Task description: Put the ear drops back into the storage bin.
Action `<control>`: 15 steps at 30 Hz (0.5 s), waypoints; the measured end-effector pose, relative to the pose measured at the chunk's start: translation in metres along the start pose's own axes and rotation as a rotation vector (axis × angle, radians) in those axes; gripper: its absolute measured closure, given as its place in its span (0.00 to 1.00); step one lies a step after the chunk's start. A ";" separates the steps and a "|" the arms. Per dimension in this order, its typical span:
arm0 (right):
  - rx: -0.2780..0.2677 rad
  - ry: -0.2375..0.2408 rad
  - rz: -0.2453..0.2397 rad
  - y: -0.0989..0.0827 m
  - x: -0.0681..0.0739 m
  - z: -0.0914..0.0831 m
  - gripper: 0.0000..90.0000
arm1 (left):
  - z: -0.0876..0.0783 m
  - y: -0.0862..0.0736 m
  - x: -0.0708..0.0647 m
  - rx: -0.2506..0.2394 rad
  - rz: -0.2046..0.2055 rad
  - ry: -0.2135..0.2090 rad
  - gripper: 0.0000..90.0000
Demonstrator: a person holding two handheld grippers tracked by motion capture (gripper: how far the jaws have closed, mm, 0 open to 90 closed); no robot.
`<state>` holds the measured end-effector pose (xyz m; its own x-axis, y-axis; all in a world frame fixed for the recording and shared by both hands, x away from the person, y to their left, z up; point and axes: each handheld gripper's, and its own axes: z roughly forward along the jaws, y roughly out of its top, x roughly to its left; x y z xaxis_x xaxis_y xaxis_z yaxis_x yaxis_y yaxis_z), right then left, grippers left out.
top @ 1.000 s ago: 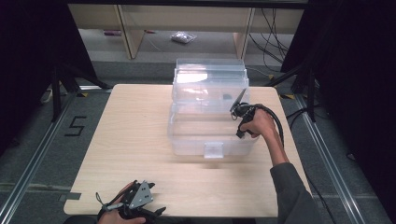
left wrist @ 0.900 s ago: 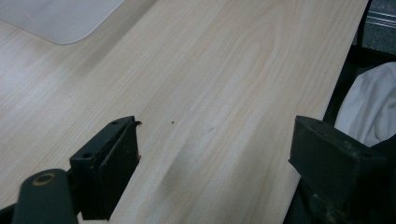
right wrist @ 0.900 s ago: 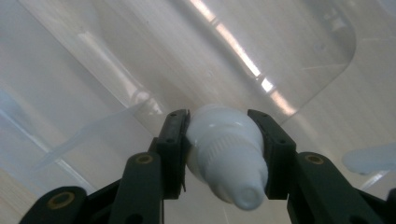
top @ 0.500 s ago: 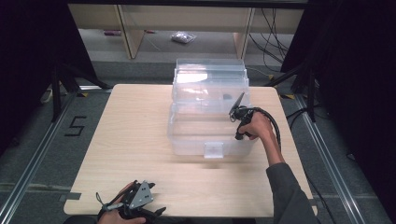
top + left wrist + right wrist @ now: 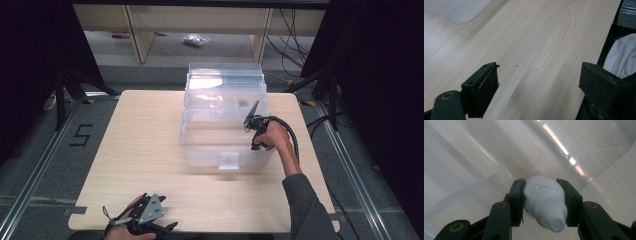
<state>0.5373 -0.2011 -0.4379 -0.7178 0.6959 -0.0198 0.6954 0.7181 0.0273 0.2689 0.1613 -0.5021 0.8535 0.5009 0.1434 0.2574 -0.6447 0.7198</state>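
Right gripper clenched on white plastic bottle, nozzle end toward camera, held over open clear bin mid-desk, lid standing up behind. Left gripper released, jaws wide apart, nothing between, resting low at near desk edge.

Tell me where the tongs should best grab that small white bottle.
Best across the ribbed collar just below the tapered nozzle, pads on opposite sides, as the right tongs do with the white bottle. The round body offers parallel contact there, and the ribs probably resist slipping; the cone tip would likely squirt out.
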 end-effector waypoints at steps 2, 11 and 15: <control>0.000 -0.002 0.003 0.000 0.000 0.002 0.67 | 0.000 0.000 0.000 0.000 0.000 0.000 0.17; -0.011 -0.003 0.006 -0.004 -0.001 0.004 0.67 | 0.001 -0.001 -0.001 -0.006 -0.016 -0.002 0.17; -0.013 0.001 -0.005 -0.005 -0.001 0.000 0.66 | 0.001 0.000 -0.001 0.001 -0.014 0.000 0.17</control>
<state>0.5347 -0.2049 -0.4378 -0.7214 0.6923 -0.0192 0.6913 0.7215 0.0406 0.2684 0.1608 -0.5029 0.8500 0.5096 0.1332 0.2698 -0.6384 0.7208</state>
